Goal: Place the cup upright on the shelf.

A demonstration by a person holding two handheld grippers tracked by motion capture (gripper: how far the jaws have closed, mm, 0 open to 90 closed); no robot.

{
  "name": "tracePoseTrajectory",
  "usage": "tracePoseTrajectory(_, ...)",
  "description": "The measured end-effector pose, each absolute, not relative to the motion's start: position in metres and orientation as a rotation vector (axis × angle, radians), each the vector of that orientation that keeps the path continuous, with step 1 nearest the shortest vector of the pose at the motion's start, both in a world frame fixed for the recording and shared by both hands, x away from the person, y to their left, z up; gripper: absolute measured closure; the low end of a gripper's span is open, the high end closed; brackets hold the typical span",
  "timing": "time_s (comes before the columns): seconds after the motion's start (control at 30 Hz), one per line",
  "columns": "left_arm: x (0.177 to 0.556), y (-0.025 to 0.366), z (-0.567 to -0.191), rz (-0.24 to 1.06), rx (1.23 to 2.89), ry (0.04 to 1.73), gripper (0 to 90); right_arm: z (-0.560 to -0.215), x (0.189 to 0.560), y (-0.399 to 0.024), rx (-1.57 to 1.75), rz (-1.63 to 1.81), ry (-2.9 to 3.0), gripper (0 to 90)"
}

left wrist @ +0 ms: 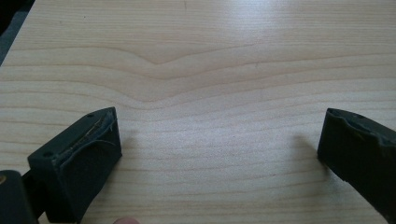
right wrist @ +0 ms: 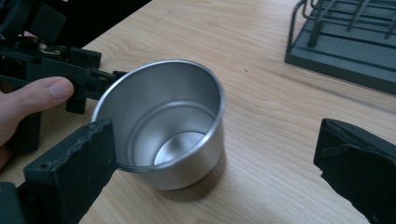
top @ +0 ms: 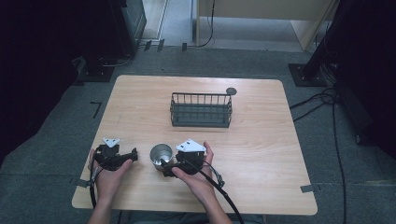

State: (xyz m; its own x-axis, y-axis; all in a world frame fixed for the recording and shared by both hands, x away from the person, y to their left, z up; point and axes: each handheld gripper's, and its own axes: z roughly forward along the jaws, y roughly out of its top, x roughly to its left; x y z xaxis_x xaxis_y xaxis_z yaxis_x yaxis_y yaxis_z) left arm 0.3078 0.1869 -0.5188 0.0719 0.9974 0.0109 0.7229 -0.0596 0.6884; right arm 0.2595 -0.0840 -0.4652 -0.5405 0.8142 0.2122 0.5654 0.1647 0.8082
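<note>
My right gripper (right wrist: 210,163) is spread wide around the steel cup (right wrist: 166,126), which stands upright near the table's (top: 261,154) front edge. It looks light, stiff and slick, so I'd pinch the wall below the rim. My left gripper (left wrist: 217,144) gapes, holding nothing.

Looking along my left gripper (left wrist: 219,144), I see my two black jaws standing wide apart over the wooden table (left wrist: 210,70). One jaw rises from about 8 o'clock, its inner pad ragged along the upper edge; the other comes in at about 4 o'clock, cut off by the frame's edge. Nothing sits between them but bare pale wood, whose grain runs across the view and bends into a shallow V toward 12 o'clock. A dark strip of floor (left wrist: 10,32) shows past the table's edge at 10 o'clock. My fingertip (left wrist: 127,220) peeks in at 6 o'clock.
</note>
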Motion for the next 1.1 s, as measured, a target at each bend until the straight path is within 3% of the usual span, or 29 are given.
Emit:
tracePoseTrajectory(0.8,0.308,0.187,-0.519,0.691,1.838,1.703,0.0,-0.488,0.266,-0.034,1.255,1.200,2.203,0.0)
tracePoseTrajectory(1.1,0.308,0.187,-0.519,0.691,1.838,1.703,0.0,-0.493,0.264,-0.027,1.218,1.139,2.142,17.8)
